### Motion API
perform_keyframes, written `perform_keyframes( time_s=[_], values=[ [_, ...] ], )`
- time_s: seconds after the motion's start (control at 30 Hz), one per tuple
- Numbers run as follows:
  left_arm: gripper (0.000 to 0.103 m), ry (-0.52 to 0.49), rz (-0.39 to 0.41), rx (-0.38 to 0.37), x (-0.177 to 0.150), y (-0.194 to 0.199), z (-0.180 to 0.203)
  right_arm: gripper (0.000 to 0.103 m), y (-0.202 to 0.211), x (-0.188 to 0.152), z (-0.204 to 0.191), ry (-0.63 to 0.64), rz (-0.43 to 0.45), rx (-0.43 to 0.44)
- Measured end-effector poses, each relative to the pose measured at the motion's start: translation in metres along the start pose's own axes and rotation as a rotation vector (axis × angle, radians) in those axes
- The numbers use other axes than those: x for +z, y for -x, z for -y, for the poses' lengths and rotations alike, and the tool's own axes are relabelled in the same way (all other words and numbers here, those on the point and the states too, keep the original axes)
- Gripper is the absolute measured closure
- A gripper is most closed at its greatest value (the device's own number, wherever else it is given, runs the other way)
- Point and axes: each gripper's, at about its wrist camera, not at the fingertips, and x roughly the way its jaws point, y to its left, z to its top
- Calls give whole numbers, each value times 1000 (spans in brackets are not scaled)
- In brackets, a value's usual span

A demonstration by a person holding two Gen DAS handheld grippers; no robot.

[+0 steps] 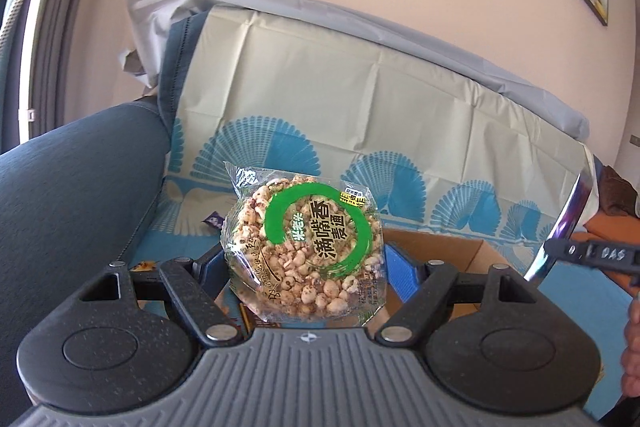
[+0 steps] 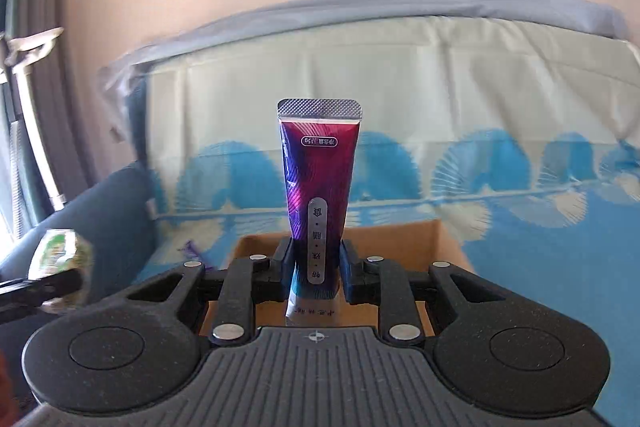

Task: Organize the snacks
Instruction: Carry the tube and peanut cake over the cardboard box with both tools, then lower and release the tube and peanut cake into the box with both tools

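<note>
Both loads raised clear for carrying to cardboard box (image 2: 412, 239) just beyond: left tool (image 1: 306, 263) clamped wide across round puffed-grain snack pack (image 1: 304, 247), right tool (image 2: 316, 267) pinched narrow on upright purple tube (image 2: 318, 183).

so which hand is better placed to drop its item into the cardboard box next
Probably right: its fingers hold the purple tube directly in front of the cardboard box. In the left view, the box sits off to the right of the rice cake packet.
</note>
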Motion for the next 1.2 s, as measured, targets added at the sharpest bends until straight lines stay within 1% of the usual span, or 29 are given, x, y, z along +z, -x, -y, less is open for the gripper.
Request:
perform_keyframes(
  time_s=[0.03,0.07,0.13,0.2,0.27,0.4,0.63,0.73,0.87,1.0,1.2],
  values=[
    [20,-9,-1,-7,0,-2,4,80,-4,-1,8,-31,-26,-20],
    [20,-19,-3,-15,-1,-4,8,80,-4,0,16,-50,-19,-28],
    [20,-28,-19,-30,-2,-12,18,80,1,0,21,-49,5,-41],
    [20,-46,-20,-50,-1,-22,31,80,0,-2,24,-41,-5,-54],
    [20,-70,-4,-75,1,-30,45,80,-1,-2,24,-24,-11,-66],
    [20,-84,10,-148,2,-45,73,80,1,-2,26,13,-17,-97],
    [19,-110,-45,-257,-13,-58,104,80,4,-6,37,84,-21,-152],
    [19,-108,-60,-281,-15,-64,111,80,2,-7,41,102,-28,-176],
    [19,-79,-84,-297,-18,-72,113,80,0,-7,43,98,-35,-189],
    [19,-62,-111,-301,-20,-77,113,80,-2,-9,34,130,-35,-182],
    [19,-62,-113,-305,-19,-76,113,79,-6,-10,21,162,-39,-167]
  ],
)
